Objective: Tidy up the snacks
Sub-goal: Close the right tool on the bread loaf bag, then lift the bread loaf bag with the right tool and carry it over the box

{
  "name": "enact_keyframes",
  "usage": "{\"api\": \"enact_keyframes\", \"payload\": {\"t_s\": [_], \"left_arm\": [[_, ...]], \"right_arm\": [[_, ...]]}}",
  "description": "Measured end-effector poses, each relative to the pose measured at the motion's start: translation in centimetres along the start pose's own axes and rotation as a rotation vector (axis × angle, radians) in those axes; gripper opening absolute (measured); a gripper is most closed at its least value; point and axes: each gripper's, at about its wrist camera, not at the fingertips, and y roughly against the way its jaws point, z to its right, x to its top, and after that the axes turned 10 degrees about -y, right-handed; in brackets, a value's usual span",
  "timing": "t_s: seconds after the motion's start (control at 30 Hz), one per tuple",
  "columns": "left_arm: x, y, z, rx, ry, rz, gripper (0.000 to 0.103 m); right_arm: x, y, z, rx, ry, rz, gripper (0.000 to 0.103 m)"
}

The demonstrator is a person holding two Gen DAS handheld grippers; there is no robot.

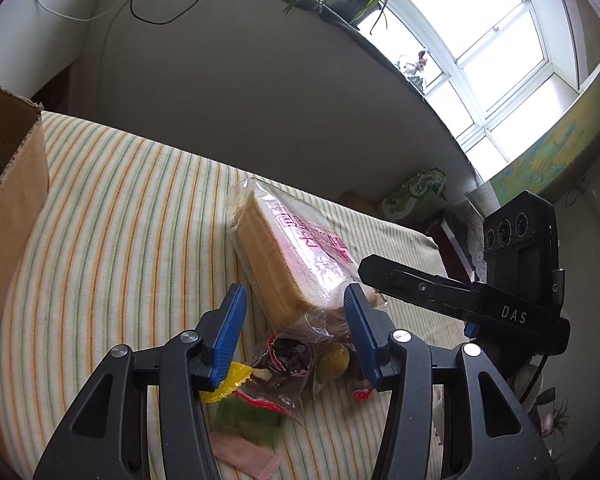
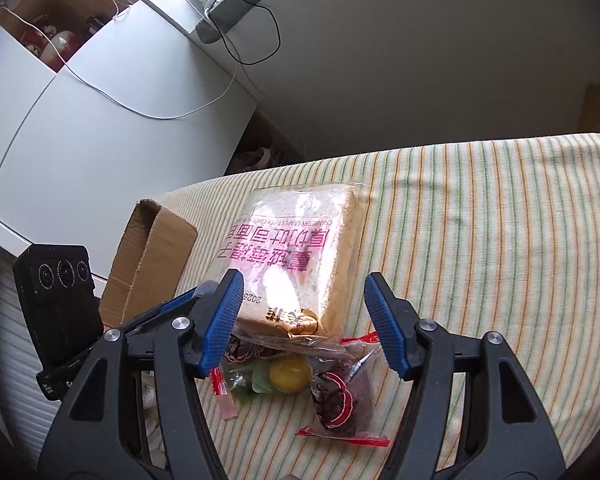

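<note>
Striped cloth [image 2: 480, 220] bears bagged bread [image 2: 300, 256] between both spread grippers.

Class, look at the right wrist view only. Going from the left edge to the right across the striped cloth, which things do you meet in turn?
Left gripper's camera block → cardboard box → bag of sliced bread → dark snack packet with red edges.

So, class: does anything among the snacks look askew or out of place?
The bagged sliced bread lies tilted, its near end propped on the small wrapped snacks and yellow fruit heaped on the striped cloth.
</note>
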Motion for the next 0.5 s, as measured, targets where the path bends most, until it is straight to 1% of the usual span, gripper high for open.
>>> {"api": "enact_keyframes", "payload": {"t_s": [0.17, 0.2, 0.27, 0.43, 0.5], "left_arm": [[0.7, -0.6, 0.5, -0.003, 0.000, 0.004, 0.050], [0.9, -0.7, 0.8, -0.002, -0.010, 0.005, 0.050], [1.0, -1.3, 1.5, 0.014, -0.042, -0.005, 0.050], [1.2, -2.7, 2.7, 0.055, -0.112, -0.020, 0.050], [1.2, -2.8, 3.3, 0.077, -0.146, -0.019, 0.050]], "right_arm": [[0.6, -0.6, 0.1, -0.003, -0.008, -0.006, 0.064], [0.6, -0.6, 0.2, 0.000, -0.006, -0.014, 0.062], [0.6, -1.0, 0.1, 0.006, -0.005, -0.033, 0.054], [0.5, -1.4, -0.3, 0.010, 0.006, -0.042, 0.046], [0.4, -1.4, -0.4, 0.015, 0.001, -0.043, 0.046]]}}
